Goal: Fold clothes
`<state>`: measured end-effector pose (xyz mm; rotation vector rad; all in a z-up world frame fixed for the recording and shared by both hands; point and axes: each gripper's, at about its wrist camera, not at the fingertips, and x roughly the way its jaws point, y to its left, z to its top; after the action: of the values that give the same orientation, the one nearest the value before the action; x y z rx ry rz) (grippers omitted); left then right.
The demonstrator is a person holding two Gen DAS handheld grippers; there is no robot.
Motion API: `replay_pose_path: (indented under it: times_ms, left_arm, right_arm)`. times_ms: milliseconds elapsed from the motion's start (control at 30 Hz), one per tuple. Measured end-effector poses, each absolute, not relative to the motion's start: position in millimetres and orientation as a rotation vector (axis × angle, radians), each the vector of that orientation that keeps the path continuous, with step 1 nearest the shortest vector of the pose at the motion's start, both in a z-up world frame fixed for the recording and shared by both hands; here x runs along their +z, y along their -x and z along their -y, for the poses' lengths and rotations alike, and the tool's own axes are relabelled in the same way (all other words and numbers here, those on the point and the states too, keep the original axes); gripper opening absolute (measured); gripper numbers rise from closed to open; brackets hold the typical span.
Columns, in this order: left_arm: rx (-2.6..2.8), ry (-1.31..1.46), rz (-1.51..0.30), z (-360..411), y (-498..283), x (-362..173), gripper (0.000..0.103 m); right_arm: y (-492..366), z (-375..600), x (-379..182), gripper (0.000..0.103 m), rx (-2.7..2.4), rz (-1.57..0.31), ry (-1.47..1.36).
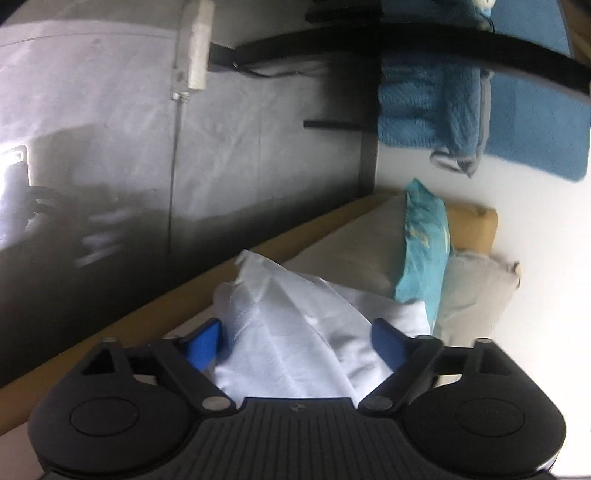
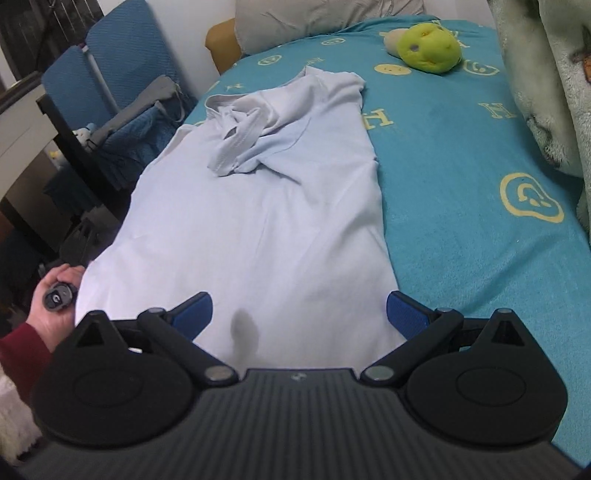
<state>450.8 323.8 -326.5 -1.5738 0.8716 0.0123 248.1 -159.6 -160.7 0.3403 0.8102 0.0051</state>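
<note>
Across the bed (image 2: pixel 461 177) the pale shirt (image 2: pixel 258 221) lay spread out, its hem nearest both tools. Right gripper (image 2: pixel 299 314) hovered spread above that hem; left gripper (image 1: pixel 295 339) straddled bunched cloth with fingers apart, probably to lift a corner.

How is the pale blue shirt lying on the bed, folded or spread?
Mostly spread: the pale blue shirt lies lengthwise on the teal bedsheet, body unfolded, with only the collar end bunched and one sleeve flopped over.

Teal bed (image 2: pixel 461 155) carries pale shirt (image 2: pixel 258 221), green plush (image 2: pixel 430 46), probably pillow (image 2: pixel 295 18).
</note>
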Motion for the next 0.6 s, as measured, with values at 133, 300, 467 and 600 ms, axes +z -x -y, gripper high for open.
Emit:
replay_pose_path:
  times_ms: [133,300,467,600]
  left_arm:
    - [0.055,1.379,-0.892,-318.6,-458.4,-298.8,0.002]
    - [0.089,1.015,-0.821,-298.7,-459.9,-216.6,0.001]
    - [0.027,0.568,-0.650,-230.5,-454.4,-101.1,0.001]
    - [-0.069,0.268,-0.555,-144.1,-449.1,-32.7,0.001]
  right_arm:
    - [-249.2,160.5,-159.7,0.102,0.002,-0.813,-0.347]
    - [-243.0,159.9,-146.8,0.102,0.008,-0.782,-0.353]
    - [-232.8,163.7,-128.6,0.103,0.002,-0.717,-0.349]
    - [-224.1,174.7,-114.2,0.103,-0.022,-0.658,-0.364]
